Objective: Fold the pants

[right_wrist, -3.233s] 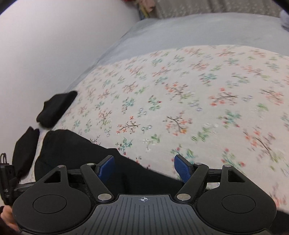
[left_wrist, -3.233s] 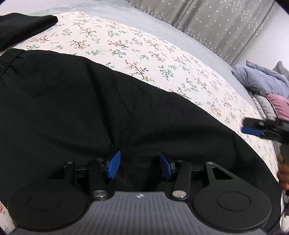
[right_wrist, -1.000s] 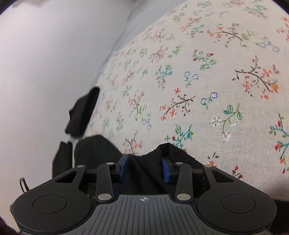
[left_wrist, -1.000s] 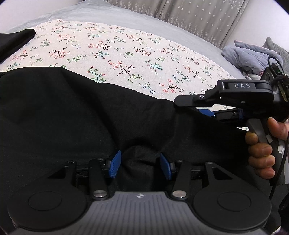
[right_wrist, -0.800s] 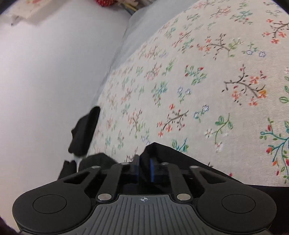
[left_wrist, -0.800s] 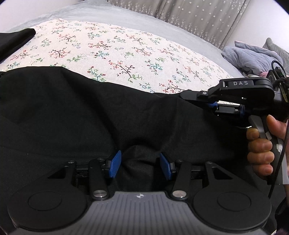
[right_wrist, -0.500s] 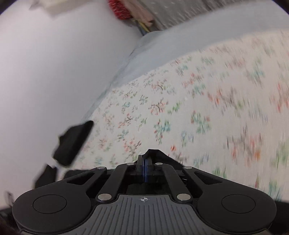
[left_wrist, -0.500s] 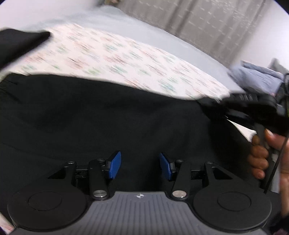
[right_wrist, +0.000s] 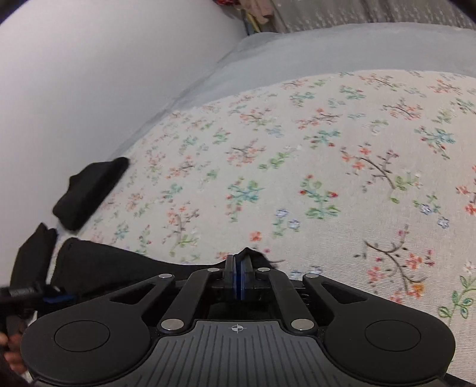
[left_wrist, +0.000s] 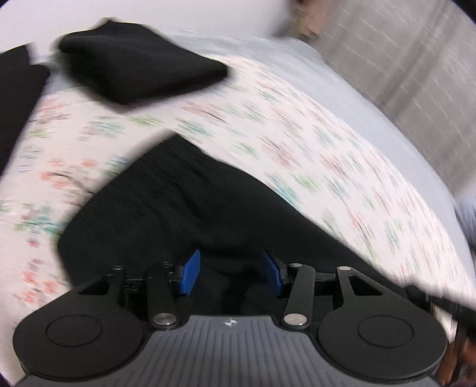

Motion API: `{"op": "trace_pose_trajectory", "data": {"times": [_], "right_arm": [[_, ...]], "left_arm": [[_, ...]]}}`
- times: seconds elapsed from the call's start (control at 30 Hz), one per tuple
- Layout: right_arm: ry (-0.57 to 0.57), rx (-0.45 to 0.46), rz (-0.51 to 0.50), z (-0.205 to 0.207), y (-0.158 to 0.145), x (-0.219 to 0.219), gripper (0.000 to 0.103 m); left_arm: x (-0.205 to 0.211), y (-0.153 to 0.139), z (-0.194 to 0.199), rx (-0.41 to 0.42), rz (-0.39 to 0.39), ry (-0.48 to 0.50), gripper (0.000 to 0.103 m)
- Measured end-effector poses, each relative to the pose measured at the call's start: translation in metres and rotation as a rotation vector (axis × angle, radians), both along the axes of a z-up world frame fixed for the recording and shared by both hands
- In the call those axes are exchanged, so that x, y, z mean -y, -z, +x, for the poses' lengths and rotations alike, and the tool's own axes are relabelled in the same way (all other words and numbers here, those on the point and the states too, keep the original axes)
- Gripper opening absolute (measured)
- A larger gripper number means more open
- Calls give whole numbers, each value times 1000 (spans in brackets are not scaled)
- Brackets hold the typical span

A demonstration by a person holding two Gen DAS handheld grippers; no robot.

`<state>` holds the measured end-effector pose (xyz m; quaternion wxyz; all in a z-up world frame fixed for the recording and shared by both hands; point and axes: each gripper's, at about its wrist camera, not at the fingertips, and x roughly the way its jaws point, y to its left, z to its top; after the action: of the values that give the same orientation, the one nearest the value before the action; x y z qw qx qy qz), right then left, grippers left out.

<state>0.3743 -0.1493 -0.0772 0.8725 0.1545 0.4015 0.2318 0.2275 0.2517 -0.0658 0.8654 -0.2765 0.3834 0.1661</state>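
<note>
Pants [left_wrist: 184, 208] lie black across the flowered bed [right_wrist: 327, 166], long axis running left to right, hem end pinched in the shut right claw [right_wrist: 239, 282], waistband end far left under the half-open left claw [left_wrist: 229, 272].

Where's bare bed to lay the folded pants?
Free: the floral sheet between the pants and the grey cover, out toward the curtain. Crowded: the wall side, where two folded black garments lie, and the near edge under the pants.
</note>
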Motion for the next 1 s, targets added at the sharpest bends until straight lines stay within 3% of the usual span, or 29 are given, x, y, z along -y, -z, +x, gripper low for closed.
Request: {"op": "trace_pose_trajectory", "data": {"times": [0.03, 0.1, 0.17, 0.33, 0.47, 0.53, 0.57, 0.7, 0.83, 1.0], "right_arm": [[4, -7, -21, 2, 4, 0, 2], [5, 1, -33, 2, 5, -1, 1], [2, 20, -77, 1, 2, -7, 1], [59, 82, -187, -3, -7, -15, 2], [80, 75, -239, -5, -5, -12, 2], [125, 93, -274, -11, -13, -9, 6], [159, 107, -270, -16, -19, -5, 12], [201, 140, -125, -56, -50, 19, 12], [159, 61, -201, -112, -55, 24, 12], [248, -86, -219, -167, -28, 77, 17]], "left_arm": [[-10, 1, -1, 2, -15, -37, 27], [-28, 5, -2, 10, -107, -66, 24], [-37, 5, -5, 13, -146, -76, 19], [-38, -9, -15, 58, -61, -107, 18], [-44, -7, -7, 44, -59, -79, 18], [-45, -7, -6, 55, -66, -49, 23], [-48, -8, -6, 70, -71, -39, 24], [-55, -17, -8, 104, -28, -25, 28], [-64, -13, -13, 97, -88, -49, 28], [-66, -8, -13, 93, -77, -27, 28]]}}
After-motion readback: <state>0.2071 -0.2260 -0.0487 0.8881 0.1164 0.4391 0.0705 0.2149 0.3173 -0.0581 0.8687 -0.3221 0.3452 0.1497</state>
